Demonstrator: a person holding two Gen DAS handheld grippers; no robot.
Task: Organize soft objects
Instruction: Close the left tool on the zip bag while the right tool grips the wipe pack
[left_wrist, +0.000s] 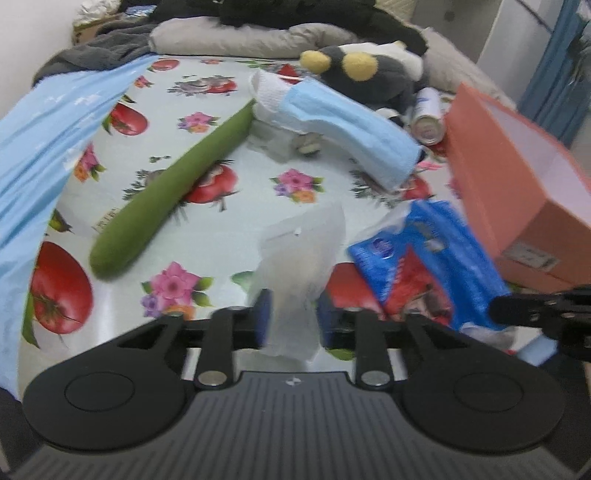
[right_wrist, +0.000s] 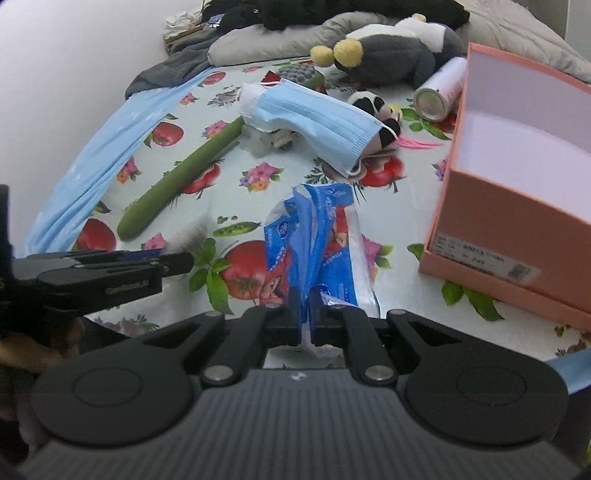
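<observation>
— See the right tongs (right_wrist: 305, 314)? Clamped on just an edge of the blue pack (right_wrist: 314, 236), which hangs near the pink box (right_wrist: 517, 206), on its left.

— Thin hold. It could slip out before the box, I'd guess.

— And the left tongs (left_wrist: 291, 317): jaws part open, white tissue (left_wrist: 299, 258) standing between them, further left of the box. Pads hardly pressing.

— Then it may just flop onto the counter (left_wrist: 221, 184).
</observation>
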